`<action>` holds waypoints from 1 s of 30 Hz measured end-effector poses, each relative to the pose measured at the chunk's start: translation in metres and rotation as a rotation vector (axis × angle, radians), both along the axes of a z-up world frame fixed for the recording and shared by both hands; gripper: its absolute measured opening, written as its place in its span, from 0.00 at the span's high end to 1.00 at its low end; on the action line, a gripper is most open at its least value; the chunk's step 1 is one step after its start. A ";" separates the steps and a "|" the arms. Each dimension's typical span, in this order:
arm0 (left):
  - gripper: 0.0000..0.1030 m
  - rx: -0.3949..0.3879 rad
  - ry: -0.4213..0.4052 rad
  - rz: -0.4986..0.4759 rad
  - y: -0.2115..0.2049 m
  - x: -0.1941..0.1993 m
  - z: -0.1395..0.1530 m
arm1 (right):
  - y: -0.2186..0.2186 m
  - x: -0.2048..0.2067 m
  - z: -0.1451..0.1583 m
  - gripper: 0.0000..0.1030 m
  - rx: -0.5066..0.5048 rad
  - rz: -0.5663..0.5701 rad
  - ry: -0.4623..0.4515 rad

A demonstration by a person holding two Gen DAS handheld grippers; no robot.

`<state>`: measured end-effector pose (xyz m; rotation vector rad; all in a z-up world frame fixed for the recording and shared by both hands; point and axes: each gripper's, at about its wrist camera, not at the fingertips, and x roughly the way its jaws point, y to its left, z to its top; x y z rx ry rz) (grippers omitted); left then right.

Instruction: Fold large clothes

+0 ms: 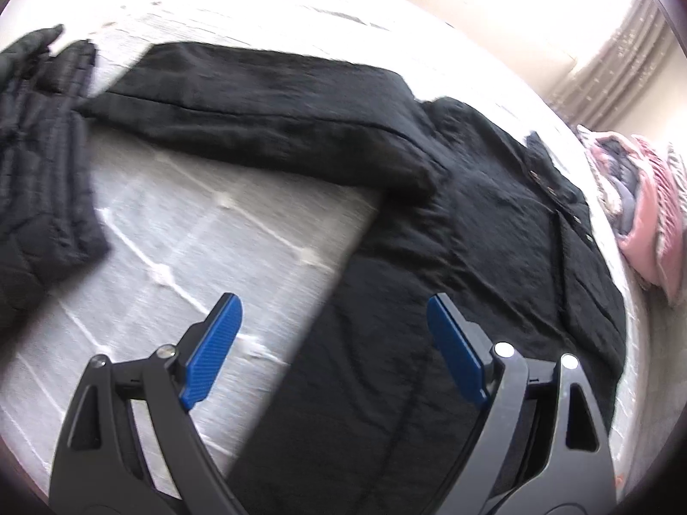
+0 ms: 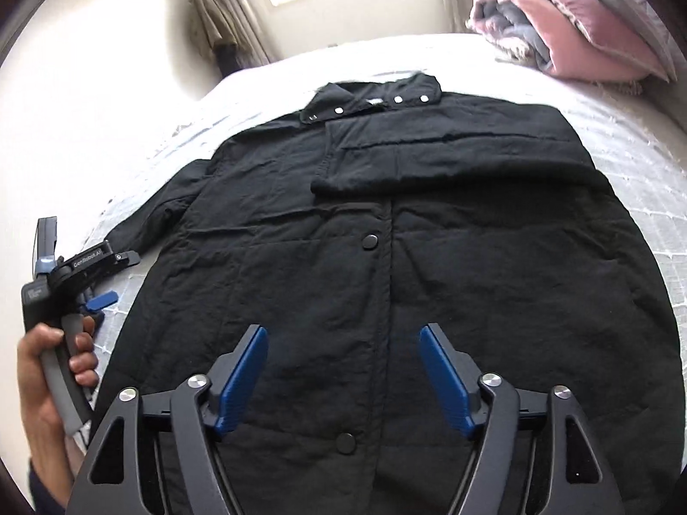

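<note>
Where the lens rim closes in, the coat [image 2: 386, 257] is cut off at its lower hem in both views, and the right wrist view shows nothing of it below the lowest snap. The left wrist view is smeared by blur, so fabric detail is poor there. A second dark quilted garment [image 1: 38, 163] lies at that view's left edge, only partly in view; what kind of garment it is cannot be told.

Coat: black, lying flat and front-up on the white quilted bed [image 2: 635, 171], collar toward the far end. One sleeve [image 2: 451, 163] is folded across the chest, its cuff ending near the front placket. The other sleeve [image 1: 240, 111] stretches out sideways over the bed toward the quilted garment.

Right gripper [image 2: 343, 330]: jaws spread wide, holding nothing, above the coat's lower front with the snap placket running between the blue pads [image 2: 240, 382].

Left gripper [image 1: 332, 300]: jaws likewise spread wide, empty. It sits at the coat's side edge, one pad over bare bed, the other over black cloth. From the right wrist view the same tool [image 2: 81, 257] shows beside the coat, just under the outstretched sleeve, held in the person's left hand [image 2: 47, 377].

Pink and grey bedding [image 2: 571, 21] is heaped at the far corner of the bed, apart from the coat.
</note>
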<state>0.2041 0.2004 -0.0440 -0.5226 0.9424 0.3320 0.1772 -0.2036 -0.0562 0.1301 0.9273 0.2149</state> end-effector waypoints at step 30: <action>0.84 0.043 -0.187 0.484 0.174 0.054 -0.040 | -0.006 -0.007 -0.004 0.14 -0.091 0.029 -0.093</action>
